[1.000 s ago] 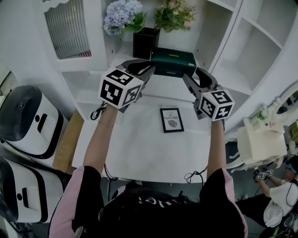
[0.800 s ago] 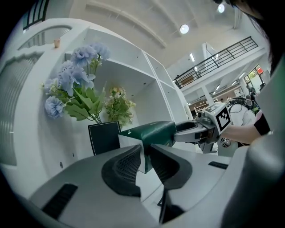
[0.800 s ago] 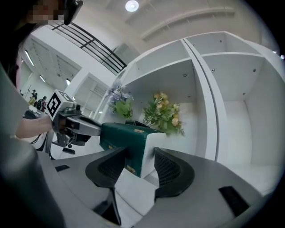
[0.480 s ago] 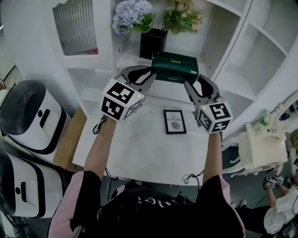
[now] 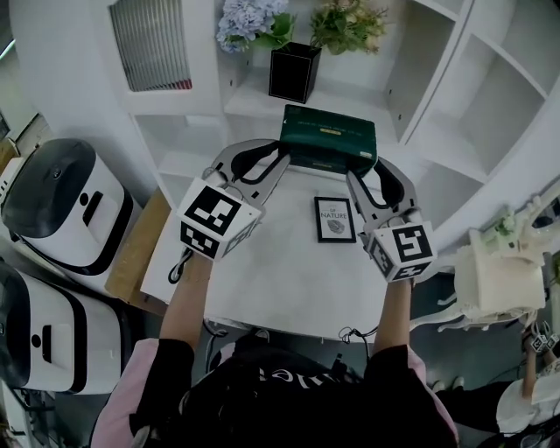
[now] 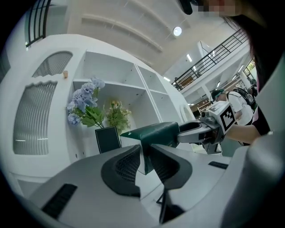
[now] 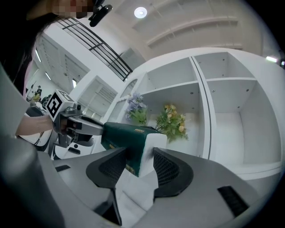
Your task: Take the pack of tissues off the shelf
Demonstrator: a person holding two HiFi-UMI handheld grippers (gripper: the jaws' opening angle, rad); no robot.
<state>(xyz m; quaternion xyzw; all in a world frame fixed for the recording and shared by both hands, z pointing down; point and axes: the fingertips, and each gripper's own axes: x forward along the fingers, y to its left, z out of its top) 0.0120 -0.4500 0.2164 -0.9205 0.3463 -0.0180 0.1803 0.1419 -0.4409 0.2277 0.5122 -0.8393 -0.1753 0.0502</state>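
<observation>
- While it hangs between the two grippers, the pack of tissues (image 5: pixel 328 138) sits at 12 o'clock of the table (image 5: pixel 267 276), just in front of the white shelf unit (image 5: pixel 442 83).
- Left gripper (image 5: pixel 282 160): fingers (image 6: pixel 124 167) clamped on the pack's left end.
- Right gripper (image 5: pixel 366 173): fingers (image 7: pixel 167 169) pressed on the pack's right end, at its white end face.
- Black vase (image 5: pixel 292 73): on the shelf at 11 o'clock from the pack, near but apart.
- Blue flowers (image 5: pixel 249 17) and yellow flowers (image 5: pixel 348 24): past the vase, at 12 o'clock.
- Framed picture (image 5: pixel 335 219): flat on the table at 6 o'clock from the pack, between the two grippers.
- White machines (image 5: pixel 52 206): at 9 o'clock, off the table's edge.
- White chair (image 5: pixel 490 280): at 3 o'clock, well apart.
- Open room: bare table top from 6 to 8 o'clock. A shelf upright stands close at 1 o'clock.
- Orientation: the pack's long axis runs 9 to 3 o'clock, gripper to gripper, with the labelled green face up.
</observation>
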